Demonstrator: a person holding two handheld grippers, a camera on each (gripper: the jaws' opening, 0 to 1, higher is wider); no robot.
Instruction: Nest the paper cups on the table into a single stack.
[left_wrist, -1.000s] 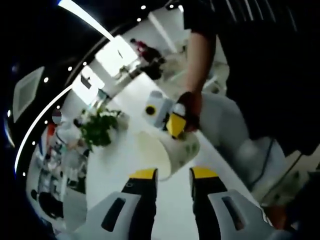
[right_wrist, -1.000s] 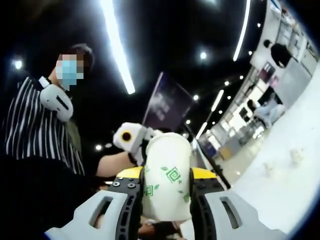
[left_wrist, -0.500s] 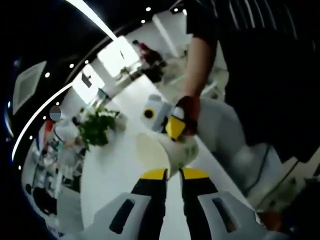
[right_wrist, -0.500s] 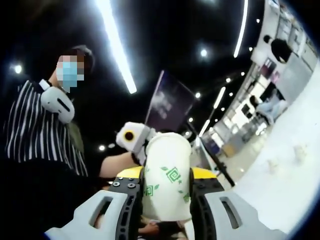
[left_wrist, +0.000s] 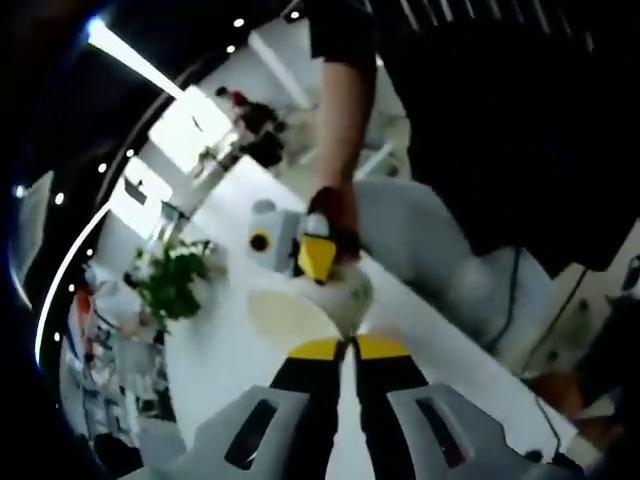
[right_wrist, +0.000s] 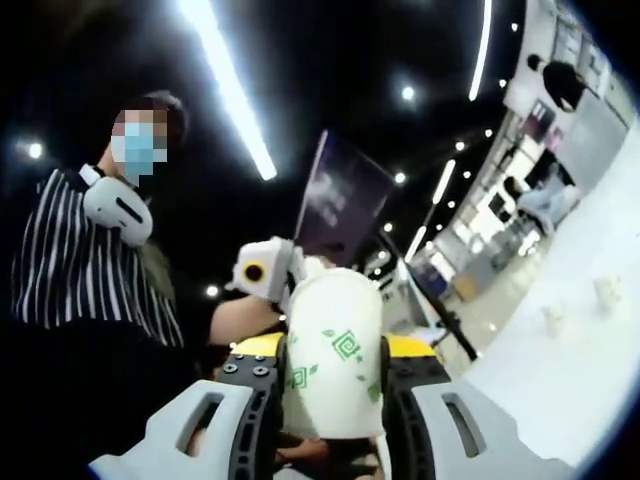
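Right gripper (right_wrist: 333, 352) pinching a paper cup (right_wrist: 333, 365), held up off the table (left_wrist: 240, 350).
My right jaws clamp the cup's sides, so I can carry it, open mouth leading, toward a stack, I'd guess. In the left gripper view its mouth faces my left gripper (left_wrist: 340, 347), whose jaws are pressed together on nothing. Potted plant (left_wrist: 168, 283) sits well behind.

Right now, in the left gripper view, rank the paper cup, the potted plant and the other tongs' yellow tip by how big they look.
1. Paper cup: largest, though it sits nearest the camera.
2. Potted plant: a little smaller; it is farther off, so its true size is unsure.
3. Yellow tip of the right tongs, against the cup: clearly smallest.
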